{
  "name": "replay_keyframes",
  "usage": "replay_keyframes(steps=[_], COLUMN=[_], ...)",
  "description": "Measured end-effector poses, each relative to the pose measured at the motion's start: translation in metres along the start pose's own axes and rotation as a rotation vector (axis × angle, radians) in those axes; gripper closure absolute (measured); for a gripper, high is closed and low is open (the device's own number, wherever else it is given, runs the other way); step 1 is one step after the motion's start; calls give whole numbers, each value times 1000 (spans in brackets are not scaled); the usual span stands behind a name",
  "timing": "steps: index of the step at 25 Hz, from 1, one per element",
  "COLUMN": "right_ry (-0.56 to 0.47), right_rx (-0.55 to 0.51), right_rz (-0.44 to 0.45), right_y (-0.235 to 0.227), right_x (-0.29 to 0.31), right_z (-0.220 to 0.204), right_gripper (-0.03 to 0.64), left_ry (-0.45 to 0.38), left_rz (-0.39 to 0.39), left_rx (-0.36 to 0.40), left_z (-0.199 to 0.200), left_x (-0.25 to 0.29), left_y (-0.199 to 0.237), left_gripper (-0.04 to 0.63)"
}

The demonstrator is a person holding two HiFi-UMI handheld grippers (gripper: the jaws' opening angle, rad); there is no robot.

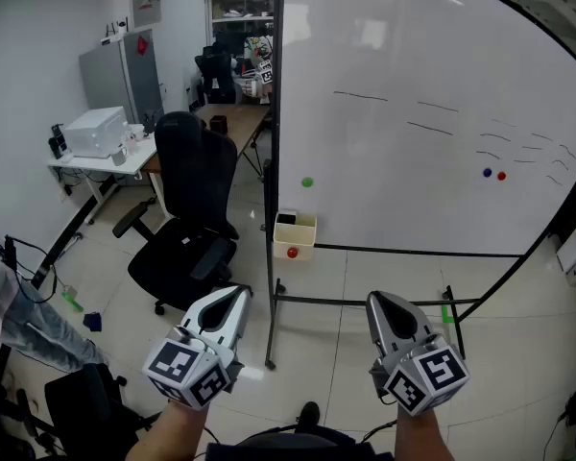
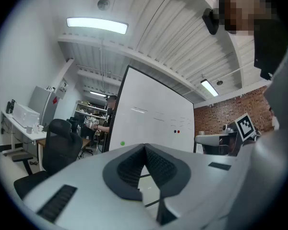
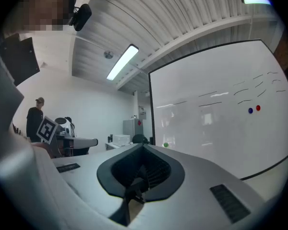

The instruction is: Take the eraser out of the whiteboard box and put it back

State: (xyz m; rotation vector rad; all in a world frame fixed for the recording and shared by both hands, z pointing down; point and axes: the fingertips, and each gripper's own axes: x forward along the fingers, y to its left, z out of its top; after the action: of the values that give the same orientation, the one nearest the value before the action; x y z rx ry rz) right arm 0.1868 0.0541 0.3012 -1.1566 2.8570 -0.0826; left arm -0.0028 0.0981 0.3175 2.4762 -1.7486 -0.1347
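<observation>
The cream whiteboard box [image 1: 295, 235] hangs at the lower left corner of the whiteboard [image 1: 413, 113], with a red magnet [image 1: 292, 253] on its front. A dark thing, probably the eraser [image 1: 286, 220], shows at its open top. My left gripper [image 1: 240, 294] and right gripper [image 1: 375, 301] are held level, well short of the board and below the box. Both are shut with nothing between the jaws. The left gripper view shows the tips [image 2: 145, 146] meeting, and so does the right gripper view [image 3: 144, 146]. Neither gripper view shows the box.
A black office chair [image 1: 187, 219] stands left of the board's stand [image 1: 272, 286]. Behind it is a desk with a white printer [image 1: 96, 133]. A green magnet [image 1: 307, 182] and blue and red magnets [image 1: 494, 174] sit on the board. A person stands far off [image 3: 36, 114].
</observation>
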Motion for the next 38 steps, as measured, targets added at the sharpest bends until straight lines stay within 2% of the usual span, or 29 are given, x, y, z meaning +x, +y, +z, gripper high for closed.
replay_keyframes(steps=[8, 21, 32, 38], right_ry=[2, 29, 27, 34], right_rx=[-3, 34, 39, 49], right_rz=[25, 27, 133, 138], right_y=[-37, -34, -85, -103], right_x=[36, 41, 99, 143], right_z=[2, -17, -11, -17], right_gripper=[604, 604, 604, 604], left_ry=[-17, 6, -14, -1], left_rz=[33, 57, 143, 129], left_rx=[-12, -19, -5, 3], left_z=[-2, -12, 1, 2], left_x=[42, 38, 106, 145], left_y=[15, 30, 48, 73], left_gripper=[568, 568, 568, 568])
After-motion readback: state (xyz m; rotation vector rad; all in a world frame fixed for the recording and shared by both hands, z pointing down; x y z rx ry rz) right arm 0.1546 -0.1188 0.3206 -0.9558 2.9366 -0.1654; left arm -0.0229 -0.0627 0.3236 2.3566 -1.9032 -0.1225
